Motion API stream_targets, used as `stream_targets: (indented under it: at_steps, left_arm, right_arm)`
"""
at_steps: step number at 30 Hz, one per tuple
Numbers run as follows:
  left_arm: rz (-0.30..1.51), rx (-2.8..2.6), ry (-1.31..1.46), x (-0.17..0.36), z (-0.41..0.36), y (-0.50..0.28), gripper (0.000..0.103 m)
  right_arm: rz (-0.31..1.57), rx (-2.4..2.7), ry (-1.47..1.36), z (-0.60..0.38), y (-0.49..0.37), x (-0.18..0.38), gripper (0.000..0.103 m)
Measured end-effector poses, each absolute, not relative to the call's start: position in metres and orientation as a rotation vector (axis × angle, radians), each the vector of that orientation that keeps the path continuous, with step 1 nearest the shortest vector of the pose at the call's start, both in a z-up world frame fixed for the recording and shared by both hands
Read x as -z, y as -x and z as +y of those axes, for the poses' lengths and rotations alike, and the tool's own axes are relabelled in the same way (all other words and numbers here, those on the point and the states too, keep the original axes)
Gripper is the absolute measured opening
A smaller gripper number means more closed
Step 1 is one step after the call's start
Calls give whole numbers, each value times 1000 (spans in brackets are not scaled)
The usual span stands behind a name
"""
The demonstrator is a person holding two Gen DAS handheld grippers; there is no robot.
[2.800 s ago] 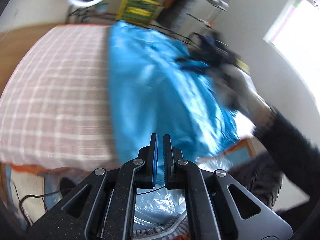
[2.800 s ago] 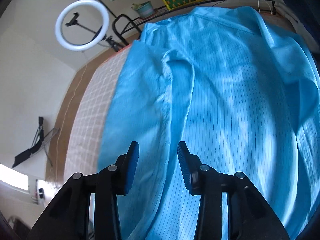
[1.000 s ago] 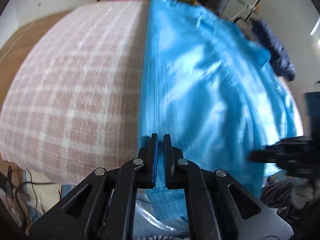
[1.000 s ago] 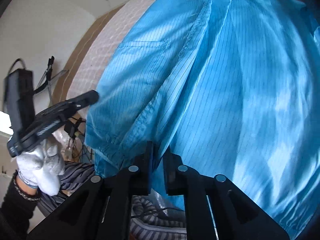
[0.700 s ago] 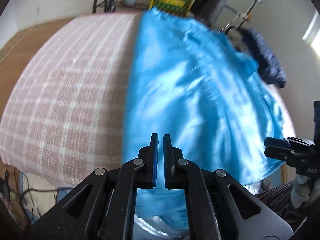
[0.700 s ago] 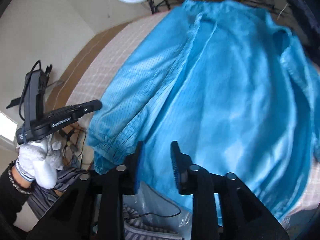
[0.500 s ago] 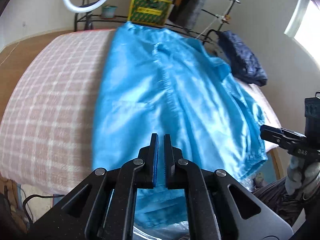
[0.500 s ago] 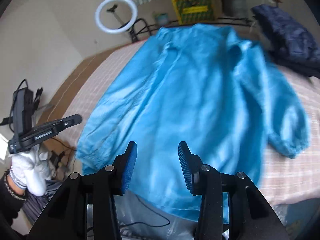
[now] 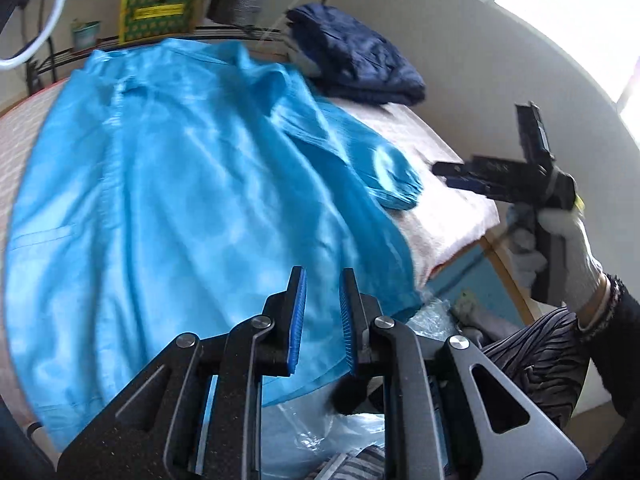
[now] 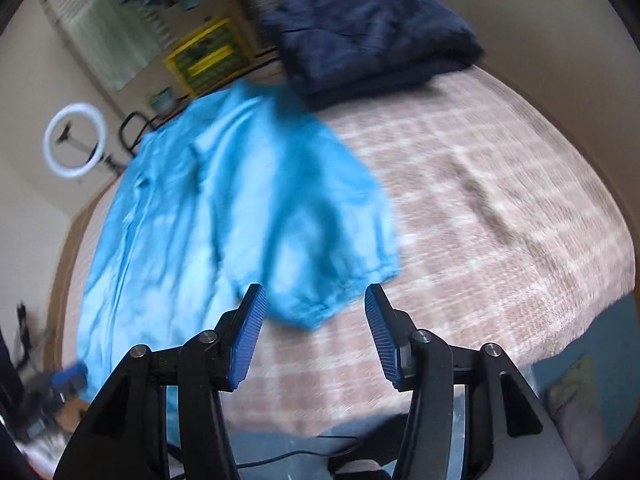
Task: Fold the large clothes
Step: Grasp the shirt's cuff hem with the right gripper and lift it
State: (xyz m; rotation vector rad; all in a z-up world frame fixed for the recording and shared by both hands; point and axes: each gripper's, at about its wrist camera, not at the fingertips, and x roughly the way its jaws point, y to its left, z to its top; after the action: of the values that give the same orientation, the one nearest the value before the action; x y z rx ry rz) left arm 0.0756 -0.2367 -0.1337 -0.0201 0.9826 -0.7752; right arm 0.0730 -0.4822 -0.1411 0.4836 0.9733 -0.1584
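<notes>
Currently the blue coat (image 9: 180, 184) lies spread face-up on the checked bed (image 10: 500, 208), hem hanging over the near edge, sleeve (image 10: 320, 248) out to the side. Judged step: between grasps. Next likely needs taking the sleeve cuff and folding it inward. Left gripper (image 9: 322, 316) jaws opening, empty; right gripper (image 10: 314, 328) jaws opening wide, empty, above the cuff.

1. The blue coat (image 9: 192, 184) is thin cloth with a slick sheen.
2. Bedcover (image 10: 480, 208): soft matt checked weave, kinda fuzzy.
3. Folded navy garment (image 10: 372, 20) looks plush, dull.
4. Left gripper (image 9: 322, 316) is grainy black plastic with ribbed blue pads (image 9: 298, 320).
</notes>
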Motion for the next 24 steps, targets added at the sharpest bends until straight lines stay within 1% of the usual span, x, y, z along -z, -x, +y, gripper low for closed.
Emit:
stream_targets:
  at_steps: [5,7,9,12,14,17,22,24]
  left_arm:
    - [1025,836,30,154,-284,-80,15]
    - [1046,823,26,162,-297,-83,15]
    - [1085,822,60,167,-299,-83,15]
    - [1089,796,43,165,-287,-72,15]
    - [1092,755,40,156,-273,-59,15]
    - [1040,740,41,133,-263,-37,15]
    - [986,815,120,86,-273,-6,15]
    - [941,860,102,68,-283,8,15]
  right_arm:
    - [1004,189,-628,-518,-90,161,51]
    - [1024,200,-625,-520,-98,163,51]
    - [1036,207,-607,-523,-106,166,52]
    - [1047,187,-605,-522,-111,172,52]
    - [1048,160,-624,-527,-110,177,52]
    - [1052,126,-618,-524,-114,183,52]
    - [1060,116,-577,-521,-119,190,53]
    - [1059,116,-567,-521,-123,191,54]
